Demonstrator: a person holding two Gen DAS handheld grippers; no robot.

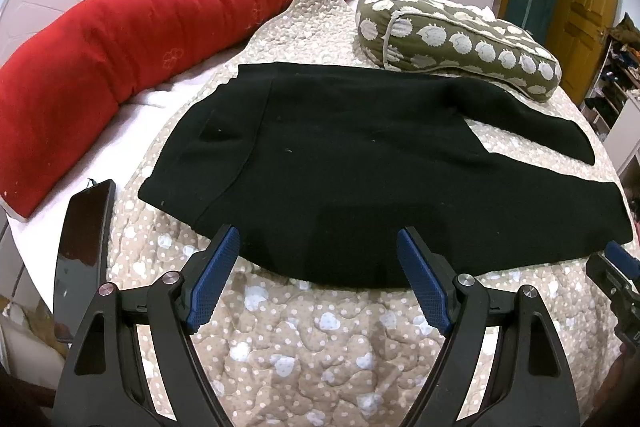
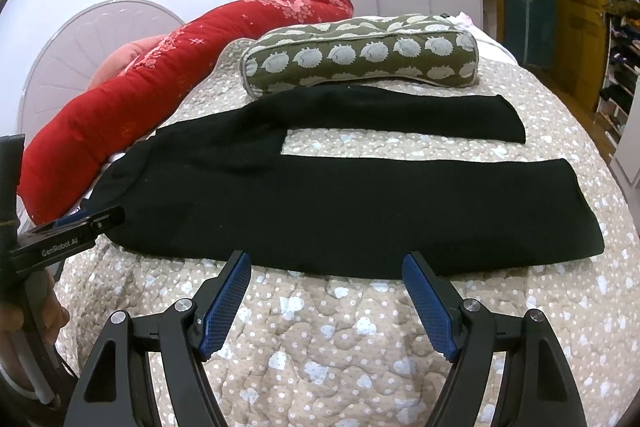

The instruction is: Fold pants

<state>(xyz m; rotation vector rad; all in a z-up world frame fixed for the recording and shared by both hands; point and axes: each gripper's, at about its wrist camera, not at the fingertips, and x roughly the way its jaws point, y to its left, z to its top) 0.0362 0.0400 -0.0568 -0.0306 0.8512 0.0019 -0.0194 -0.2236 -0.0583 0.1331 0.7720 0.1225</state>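
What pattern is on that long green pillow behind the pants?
The pillow is olive green with rows of pale, round hedgehog-like shapes, clearest in the right wrist view.

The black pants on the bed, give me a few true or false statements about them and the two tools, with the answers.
1. The black pants lie spread flat on the quilt with both legs apart. True.
2. The left tool is shut on the pants. False: its jaws stand open at the near edge, gripping nothing.
3. The green patterned pillow lies beyond the far leg. True.
4. The right tool holds the waistband. False: it is open, near the closer leg's edge.
5. A dark phone lies left of the pants. True.
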